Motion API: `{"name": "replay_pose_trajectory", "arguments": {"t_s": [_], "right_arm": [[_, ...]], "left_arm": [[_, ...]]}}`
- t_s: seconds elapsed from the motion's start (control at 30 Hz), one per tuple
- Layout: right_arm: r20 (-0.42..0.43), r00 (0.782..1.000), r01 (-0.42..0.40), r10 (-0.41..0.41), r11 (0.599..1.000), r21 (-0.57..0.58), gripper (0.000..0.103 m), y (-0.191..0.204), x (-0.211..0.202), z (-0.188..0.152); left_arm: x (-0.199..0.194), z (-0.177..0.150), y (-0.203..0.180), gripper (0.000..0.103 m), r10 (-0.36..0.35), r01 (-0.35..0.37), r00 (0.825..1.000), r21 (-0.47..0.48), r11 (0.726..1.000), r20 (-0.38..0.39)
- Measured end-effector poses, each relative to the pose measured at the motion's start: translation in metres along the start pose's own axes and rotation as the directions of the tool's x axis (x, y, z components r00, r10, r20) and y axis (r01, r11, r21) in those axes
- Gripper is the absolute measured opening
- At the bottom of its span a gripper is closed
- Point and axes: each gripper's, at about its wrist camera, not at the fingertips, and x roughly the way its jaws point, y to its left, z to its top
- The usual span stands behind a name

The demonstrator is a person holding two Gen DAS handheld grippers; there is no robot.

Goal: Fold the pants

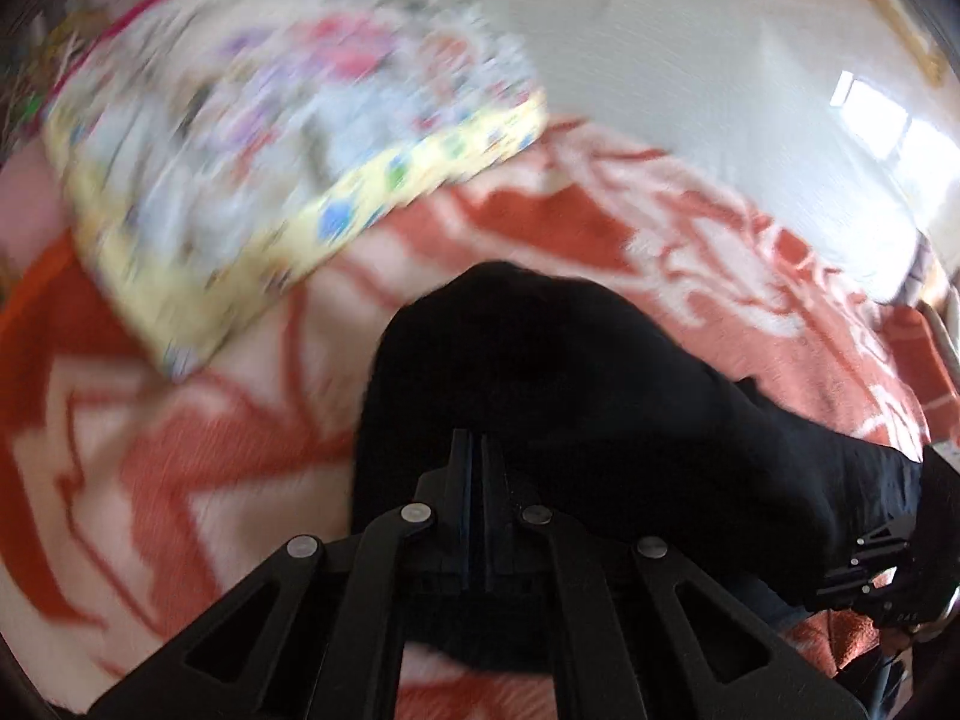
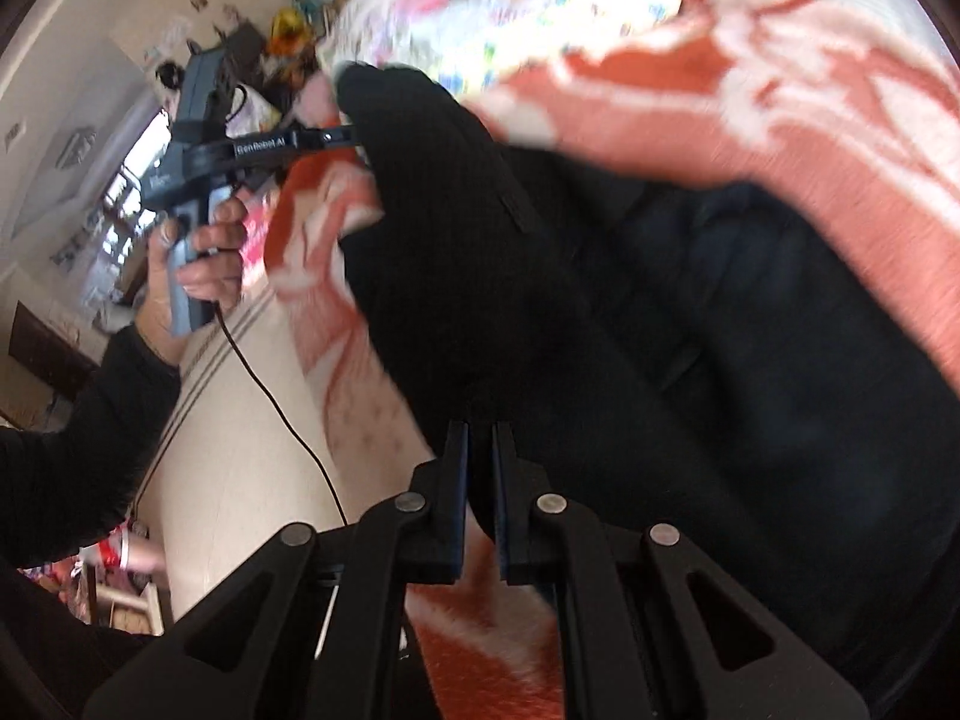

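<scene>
Both claws shut on black pants (image 1: 540,372) (blurred), over blanket (image 1: 180,480)

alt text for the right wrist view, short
The right claw, shut on black pants, lifts them over an orange-and-white blanket. At left, a hand holds the left claw, also in the pants.

We count one pair of black pants (image 1: 540,372), one orange and white blanket (image 1: 198,468), one flowery pillow (image 1: 300,138), two claws, left claw (image 1: 478,450) and right claw (image 2: 480,438).
</scene>
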Motion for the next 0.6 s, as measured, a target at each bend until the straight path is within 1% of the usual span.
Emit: {"name": "replay_pose_trajectory", "arguments": {"t_s": [0.03,0.1,0.17,0.23,0.3,0.37,0.4,0.43,0.47,0.5,0.57,0.6], "right_arm": [[-0.025,1.0,-0.003,0.003,1.0,0.014,0.013,0.0,0.009,-0.003],[-0.071,0.997,0.01,-0.007,0.999,0.044,0.018,-0.001,0.022,-0.007],[-0.076,0.997,-0.009,0.014,0.998,0.066,0.022,-0.001,0.023,-0.01],[-0.048,0.998,-0.029,0.033,0.996,0.08,0.022,-0.001,0.016,-0.009],[-0.013,1.0,-0.025,0.026,0.996,0.086,0.023,-0.003,0.007,-0.004],[0.02,1.0,0.004,-0.006,0.995,0.101,0.024,-0.007,-0.002,0.0],[0.042,0.998,0.031,-0.036,0.993,0.116,0.024,-0.012,-0.007,0.005],[0.061,0.997,0.048,-0.056,0.991,0.129,0.025,-0.015,-0.012,0.005],[0.083,0.993,0.072,-0.085,0.986,0.15,0.028,-0.02,-0.014,0.008],[0.102,0.988,0.102,-0.12,0.98,0.169,0.03,-0.027,-0.017,0.014],[0.126,0.976,0.154,-0.18,0.969,0.196,0.037,-0.039,-0.018,0.027],[0.135,0.971,0.167,-0.197,0.964,0.205,0.037,-0.044,-0.017,0.035]], "left_arm": [[0.003,-0.005,0.008,0.0,0.007,-0.008,1.0,-0.028,1.0,-0.022],[0.003,-0.025,0.027,0.0,0.042,-0.046,0.998,-0.073,0.996,-0.056],[-0.006,-0.04,0.038,0.0,0.044,-0.05,0.997,-0.103,0.993,-0.06],[-0.017,-0.048,0.041,0.0,0.044,-0.05,0.998,-0.119,0.992,-0.049],[-0.029,-0.05,0.036,0.0,0.032,-0.035,0.999,-0.12,0.992,-0.025],[-0.034,-0.048,0.025,0.001,0.031,-0.032,0.999,-0.111,0.993,-0.012],[-0.035,-0.047,0.019,0.001,0.029,-0.029,1.0,-0.11,0.993,-0.006],[-0.035,-0.047,0.013,0.005,0.029,-0.029,1.0,-0.109,0.994,0.002],[-0.034,-0.048,0.009,0.006,0.042,-0.041,0.999,-0.107,0.993,0.002],[-0.03,-0.049,0.005,0.01,0.069,-0.069,0.998,-0.106,0.992,-0.002],[-0.023,-0.052,0.003,0.021,0.09,-0.091,0.996,-0.122,0.988,-0.011],[-0.021,-0.053,0.003,0.03,0.112,-0.113,0.994,-0.129,0.985,-0.019]]}}
